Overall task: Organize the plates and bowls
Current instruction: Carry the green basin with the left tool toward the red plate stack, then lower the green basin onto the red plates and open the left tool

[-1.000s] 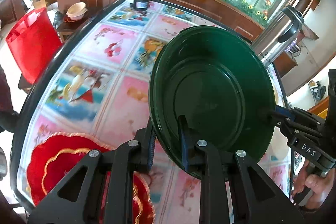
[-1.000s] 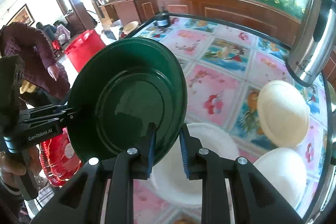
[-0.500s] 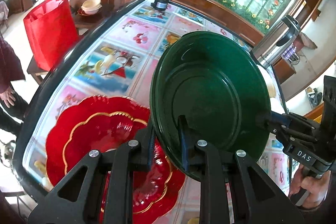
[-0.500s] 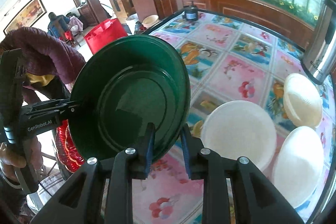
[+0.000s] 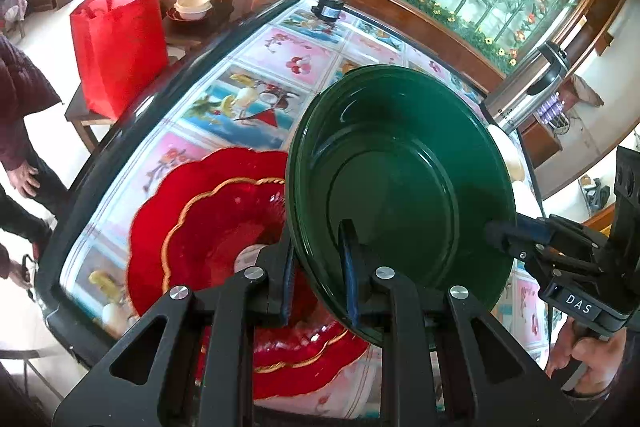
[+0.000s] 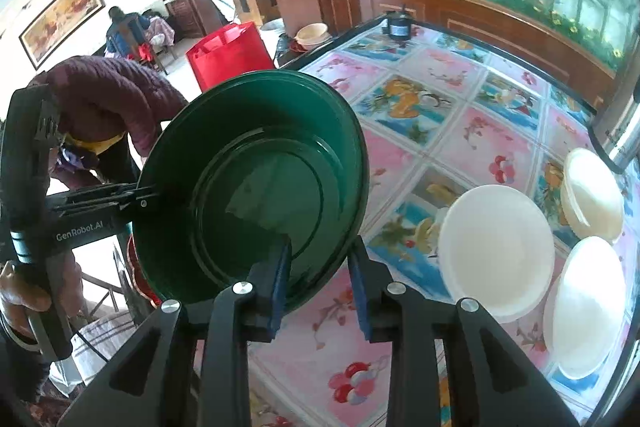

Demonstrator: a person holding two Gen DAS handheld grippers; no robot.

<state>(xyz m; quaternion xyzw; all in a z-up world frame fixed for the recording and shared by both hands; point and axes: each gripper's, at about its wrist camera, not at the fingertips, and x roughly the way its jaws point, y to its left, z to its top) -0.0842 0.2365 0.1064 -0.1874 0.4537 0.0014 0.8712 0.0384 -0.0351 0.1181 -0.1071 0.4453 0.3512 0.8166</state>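
Note:
A dark green plate (image 5: 400, 183) is held tilted above the table by both grippers. My left gripper (image 5: 318, 267) is shut on its near rim. My right gripper (image 6: 320, 267) is shut on the opposite rim; it also shows in the left wrist view (image 5: 500, 231). The green plate also shows in the right wrist view (image 6: 256, 187). A red scalloped glass plate (image 5: 208, 227) with a gold line lies on the table under the green plate's left side. A white plate (image 6: 496, 247) and two white bowls, one far right (image 6: 592, 195) and one near right (image 6: 588, 307), sit on the right.
The table (image 6: 440, 75) has a flowered picture cloth and a dark rim. A steel thermos (image 5: 528, 95) stands at the far right. A black jar (image 5: 330, 9) stands at the far edge. A red bag (image 5: 120, 43) and a person (image 6: 108, 107) are to the left of the table.
Both grippers have carried the green plate leftwards and towards the near edge. The red plate now lies largely beneath it. Both grips are unchanged.

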